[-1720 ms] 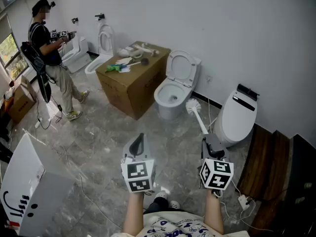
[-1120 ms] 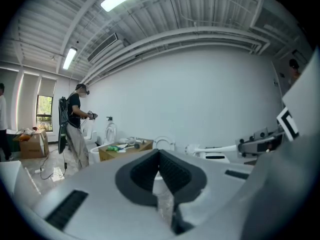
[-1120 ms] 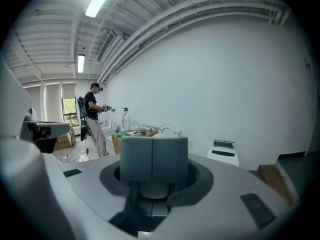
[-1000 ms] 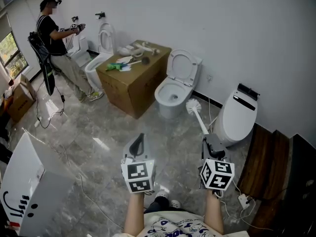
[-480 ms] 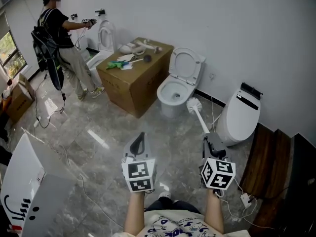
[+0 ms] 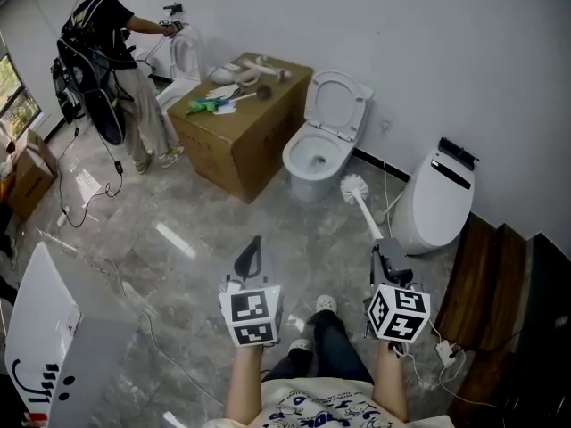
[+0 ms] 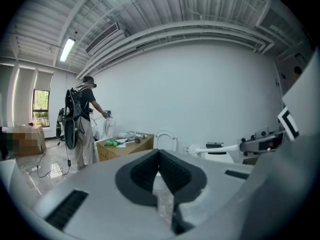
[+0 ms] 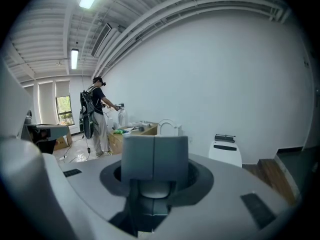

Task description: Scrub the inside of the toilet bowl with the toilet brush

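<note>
The white toilet (image 6: 314,160) stands against the far wall with its lid up, bowl open; it also shows small in the left gripper view as the toilet (image 7: 165,139). My right gripper (image 6: 383,251) is shut on the handle of the toilet brush (image 6: 355,187), whose white head points toward the bowl but stays short of it, above the floor. In the right gripper view the shut right gripper (image 8: 154,156) hides the brush. My left gripper (image 6: 250,255) is shut on nothing and held level beside it. In the left gripper view its jaws meet in front, and the brush (image 7: 220,148) shows to the right.
A cardboard box (image 6: 243,132) with small items on top stands left of the toilet. A closed white toilet (image 6: 437,199) sits to the right, wooden steps (image 6: 486,283) beyond. Another person (image 6: 111,52) works at the far left. A white panel (image 6: 45,328) and floor cables lie near left.
The view has advanced toward the toilet and my foot now shows below. The other person has walked right to the far fixtures. Both grippers hold their pose, brush still gripped.
</note>
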